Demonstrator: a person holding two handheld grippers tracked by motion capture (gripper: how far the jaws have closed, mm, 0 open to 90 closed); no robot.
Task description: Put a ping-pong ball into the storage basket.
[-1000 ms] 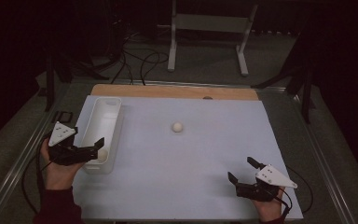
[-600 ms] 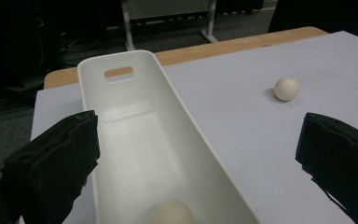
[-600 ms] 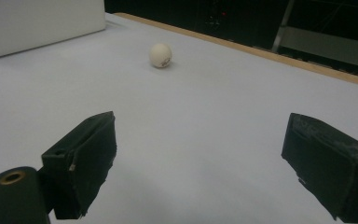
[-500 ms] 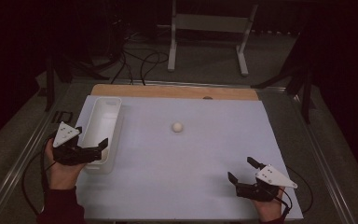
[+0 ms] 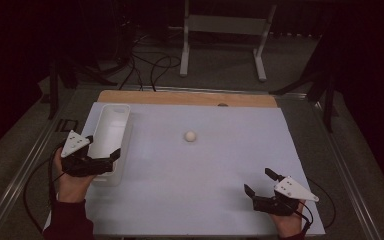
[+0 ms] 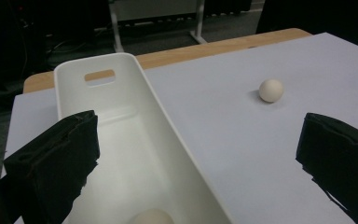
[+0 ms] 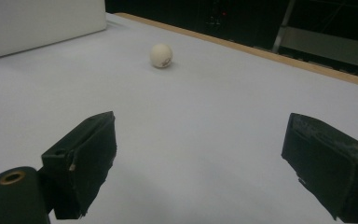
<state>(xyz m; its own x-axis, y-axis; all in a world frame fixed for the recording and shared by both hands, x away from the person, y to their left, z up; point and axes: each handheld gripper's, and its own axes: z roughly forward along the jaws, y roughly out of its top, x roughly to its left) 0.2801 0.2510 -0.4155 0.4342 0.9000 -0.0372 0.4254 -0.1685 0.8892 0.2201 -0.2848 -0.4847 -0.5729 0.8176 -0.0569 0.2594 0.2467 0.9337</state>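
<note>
A small white ball (image 5: 190,135) lies alone on the white table sheet, near its middle. A long white bin (image 5: 111,131) stands at the left side. My left gripper (image 5: 111,161) hovers open over the bin's near end. In the left gripper view the jaws of the left gripper (image 6: 198,126) straddle the bin's right wall (image 6: 168,126). A second ball (image 6: 152,217) rests inside the bin, and the loose ball (image 6: 271,90) lies beyond. My right gripper (image 5: 257,181) is open and empty at the front right, facing the ball (image 7: 161,55) with its jaws wide apart.
A wooden strip (image 5: 190,98) runs along the sheet's far edge. Beyond it are a metal stand (image 5: 222,30) and floor cables (image 5: 150,65). The bin's side (image 7: 37,21) shows at the upper left of the right gripper view.
My left gripper has shifted slightly right and toward the person, over the bin's near end. The right gripper and the loose ball have stayed put.
</note>
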